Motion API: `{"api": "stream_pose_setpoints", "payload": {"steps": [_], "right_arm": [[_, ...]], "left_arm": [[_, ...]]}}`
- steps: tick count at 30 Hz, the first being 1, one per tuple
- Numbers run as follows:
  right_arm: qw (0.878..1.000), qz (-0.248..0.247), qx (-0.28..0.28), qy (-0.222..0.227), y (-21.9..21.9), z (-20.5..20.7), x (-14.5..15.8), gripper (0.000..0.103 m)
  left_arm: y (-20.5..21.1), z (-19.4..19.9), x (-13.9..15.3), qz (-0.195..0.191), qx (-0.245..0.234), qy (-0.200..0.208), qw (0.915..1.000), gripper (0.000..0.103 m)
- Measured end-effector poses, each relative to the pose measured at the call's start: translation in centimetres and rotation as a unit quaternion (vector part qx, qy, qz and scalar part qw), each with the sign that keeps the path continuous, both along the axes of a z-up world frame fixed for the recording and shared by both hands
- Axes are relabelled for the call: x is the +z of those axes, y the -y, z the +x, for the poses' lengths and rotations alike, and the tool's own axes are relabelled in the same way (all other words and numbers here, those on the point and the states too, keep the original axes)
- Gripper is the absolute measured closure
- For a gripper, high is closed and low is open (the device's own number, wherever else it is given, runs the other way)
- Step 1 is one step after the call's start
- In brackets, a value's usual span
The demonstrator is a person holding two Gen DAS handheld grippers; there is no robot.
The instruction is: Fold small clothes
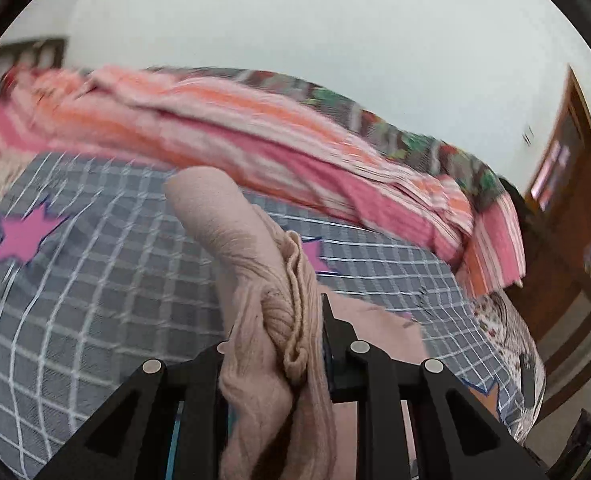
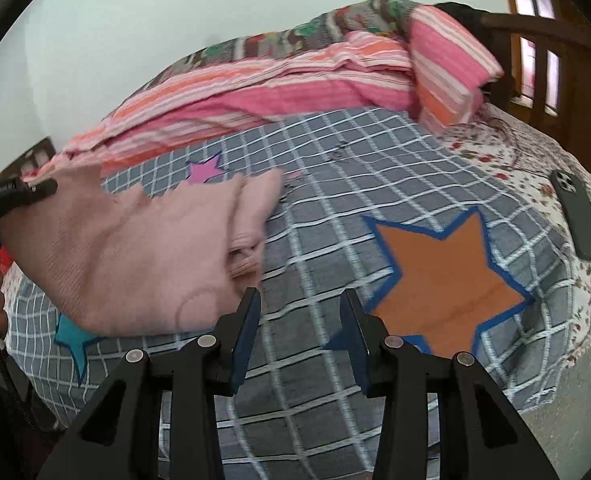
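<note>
The left gripper pinched the bunched pink garment; the right gripper stood part open, empty. Best next: catch the far hem, spread it flat.

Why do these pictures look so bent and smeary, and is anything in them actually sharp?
Both views curve because of the fisheye lens, with dark rounded corners. Left wrist view: the striped pink blanket and checked sheet smear with motion, while the left claw pinching the pink knit garment stays sharp. Right wrist view: steadier; the phone reads clearly.
</note>
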State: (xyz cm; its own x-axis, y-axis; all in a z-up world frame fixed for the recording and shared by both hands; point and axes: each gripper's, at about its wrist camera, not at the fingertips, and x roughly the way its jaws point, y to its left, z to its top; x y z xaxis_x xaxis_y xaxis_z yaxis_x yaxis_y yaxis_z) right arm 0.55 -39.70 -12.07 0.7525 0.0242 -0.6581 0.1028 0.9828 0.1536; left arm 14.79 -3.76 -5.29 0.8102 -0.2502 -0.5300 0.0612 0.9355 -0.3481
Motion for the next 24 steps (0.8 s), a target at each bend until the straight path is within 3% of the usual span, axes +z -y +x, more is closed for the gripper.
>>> {"api": "stream_pose_setpoints", "payload": {"steps": [2, 5, 7, 10, 11, 12, 14, 17, 20, 22, 24], "right_arm": [[1.0, 0.001, -0.014, 0.002, 1.2, -0.4, 0.3, 0.062], [0.999, -0.002, -0.041, -0.001, 2.8, -1.3, 0.5, 0.062], [0.998, -0.005, -0.056, -0.008, 3.7, -1.8, 0.5, 0.062], [0.998, -0.011, -0.065, -0.014, 4.5, -3.0, 0.5, 0.062], [0.998, -0.016, -0.066, -0.014, 4.6, -3.3, 0.5, 0.062], [0.997, -0.022, -0.068, -0.014, 4.7, -3.7, 0.6, 0.062], [0.997, -0.023, -0.067, -0.011, 4.9, -4.1, 0.7, 0.062], [0.998, -0.008, -0.056, -0.008, 4.9, -3.6, 1.0, 0.062], [1.0, 0.017, -0.026, 0.002, 4.2, -1.9, 1.8, 0.062], [0.999, 0.036, 0.001, 0.013, 3.2, -0.5, 2.6, 0.06], [0.997, 0.065, 0.03, 0.023, 2.2, 1.0, 3.4, 0.055]], "left_arm": [[3.7, 0.6, 0.8, 0.019, -0.022, -0.004, 0.9996, 0.083], [9.7, 1.5, -0.4, 0.031, -0.066, -0.013, 0.9973, 0.083], [13.3, 2.0, -2.5, 0.026, -0.1, -0.025, 0.9944, 0.083], [18.1, 2.9, -7.5, 0.03, -0.153, -0.101, 0.9826, 0.08], [18.6, 2.7, -8.1, 0.036, -0.156, -0.102, 0.9818, 0.079], [18.9, 2.2, -8.1, 0.042, -0.161, -0.087, 0.9822, 0.076], [18.6, 1.8, -7.4, 0.02, -0.198, -0.08, 0.9766, 0.048], [16.5, 2.1, -6.0, -0.058, -0.248, -0.102, 0.9616, 0.044], [13.2, 1.4, -4.2, -0.117, -0.264, -0.08, 0.9542, 0.042], [10.9, 0.7, -3.2, -0.126, -0.252, -0.048, 0.9583, 0.036], [8.5, 0.3, -2.8, -0.088, -0.211, -0.028, 0.9731, 0.035]]}}
